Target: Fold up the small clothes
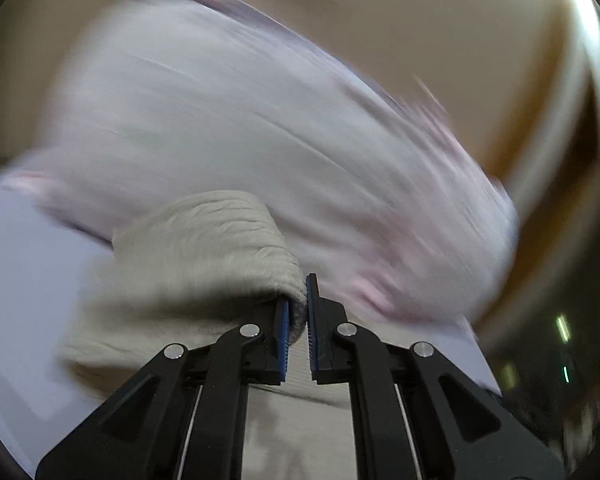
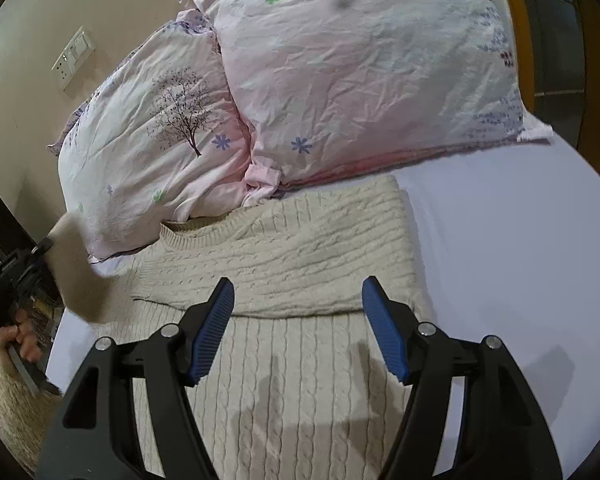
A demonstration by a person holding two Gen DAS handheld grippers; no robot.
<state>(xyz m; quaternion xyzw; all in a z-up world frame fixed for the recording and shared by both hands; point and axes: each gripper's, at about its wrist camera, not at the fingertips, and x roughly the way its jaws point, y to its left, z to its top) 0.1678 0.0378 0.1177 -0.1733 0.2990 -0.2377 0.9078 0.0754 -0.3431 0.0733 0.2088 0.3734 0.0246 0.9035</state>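
Note:
A cream cable-knit sweater (image 2: pixel 284 344) lies flat on a white bed sheet (image 2: pixel 512 264), its right sleeve folded across the chest. My right gripper (image 2: pixel 298 322) is open and empty, hovering just above the sweater's middle. My left gripper (image 1: pixel 298 312) is shut on the cuff of the sweater's left sleeve (image 1: pixel 204 240) and holds it lifted; the left wrist view is motion-blurred. In the right wrist view the left gripper (image 2: pixel 40 252) shows at the far left edge with the raised sleeve (image 2: pixel 76 264) hanging from it.
Two pink patterned pillows (image 2: pixel 340 80) lie just behind the sweater's collar, against a beige wall with a switch plate (image 2: pixel 73 58). A wooden frame (image 2: pixel 520 20) stands at the right. The sheet extends bare to the sweater's right.

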